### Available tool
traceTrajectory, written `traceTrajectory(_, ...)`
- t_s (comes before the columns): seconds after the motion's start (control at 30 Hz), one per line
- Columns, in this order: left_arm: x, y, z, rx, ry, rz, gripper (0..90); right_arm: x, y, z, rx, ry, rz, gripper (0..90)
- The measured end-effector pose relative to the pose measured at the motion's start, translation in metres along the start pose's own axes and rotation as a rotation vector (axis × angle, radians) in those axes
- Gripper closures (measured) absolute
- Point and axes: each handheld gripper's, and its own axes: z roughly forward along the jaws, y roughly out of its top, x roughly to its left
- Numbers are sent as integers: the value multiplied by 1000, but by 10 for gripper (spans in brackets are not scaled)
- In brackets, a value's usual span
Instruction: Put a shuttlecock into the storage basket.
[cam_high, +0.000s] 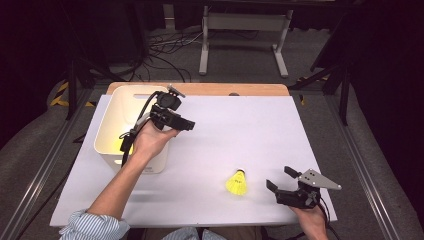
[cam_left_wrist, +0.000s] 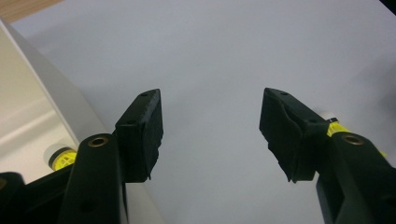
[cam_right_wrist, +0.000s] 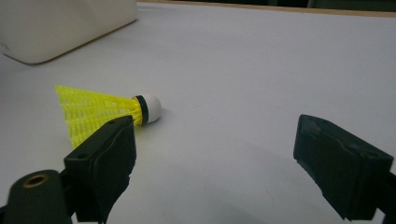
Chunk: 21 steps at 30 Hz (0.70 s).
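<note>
The left tongs (cam_high: 190, 124) stand open with nothing between the jaws, held up over the right rim of the white bin (cam_high: 111, 120) and pointing out across the white tabletop (cam_high: 240, 130). In the left gripper view a yellow shuttlecock (cam_left_wrist: 62, 157) lies inside the bin, at the lower left beside the jaw. The right tongs (cam_high: 279, 178) are open too and empty, low over the tabletop near its front right corner, jaws aimed left. A second yellow shuttlecock (cam_high: 237, 182) lies on its side on the tabletop just left of them, apart from the pads; in the right gripper view its skirt runs behind the left jaw and its white cork (cam_right_wrist: 150, 108) points right. The bin sits well apart from it, at the tabletop's left
</note>
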Motion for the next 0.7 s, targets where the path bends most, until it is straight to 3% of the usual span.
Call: traceTrajectory(0.7, -14, -6, 10, -15, -29, 8, 387, -2, 4, -3, -10, 20, 62, 151)
